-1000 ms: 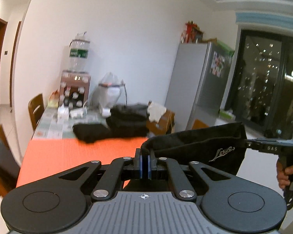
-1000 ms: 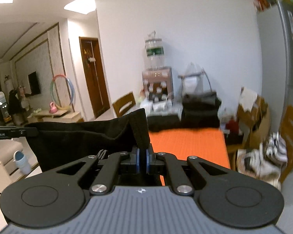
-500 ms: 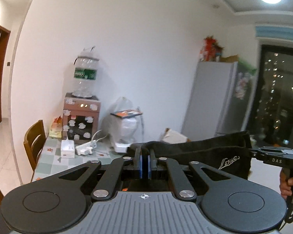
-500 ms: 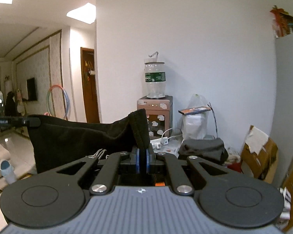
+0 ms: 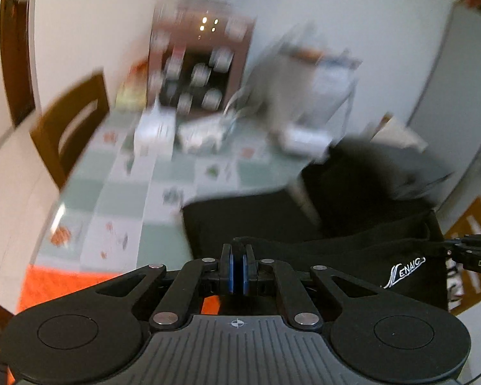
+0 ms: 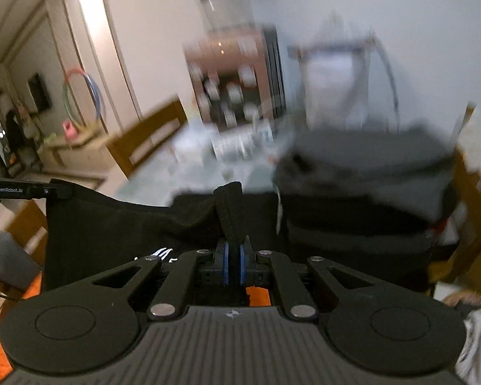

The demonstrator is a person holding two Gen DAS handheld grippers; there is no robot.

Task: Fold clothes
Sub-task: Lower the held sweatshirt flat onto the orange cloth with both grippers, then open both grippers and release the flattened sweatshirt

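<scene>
A black garment point(image 5: 362, 263) with a white logo hangs stretched between my two grippers. My left gripper point(image 5: 237, 256) is shut on one top corner of it. At the right edge of the left wrist view the right gripper point(image 5: 455, 252) holds the other corner. In the right wrist view my right gripper point(image 6: 232, 250) is shut on a bunched fold of the same black garment point(image 6: 112, 234), and the left gripper point(image 6: 61, 191) pinches its far corner at the left. An orange mat point(image 5: 64, 288) lies below. Everything beyond the grippers is blurred.
A stack of folded dark clothes point(image 6: 362, 199) sits on the tiled tablecloth point(image 5: 125, 199) just beyond the garment. Behind it stand a brown water dispenser point(image 5: 202, 61), a white box point(image 5: 154, 131) and a white bagged appliance point(image 6: 333, 89). Wooden chairs point(image 5: 70, 125) flank the table.
Both grippers have swept forward and tipped downward with the garment stretched between them. The table, dispenser and clothes stack are now much closer, and the view has gone blurry.
</scene>
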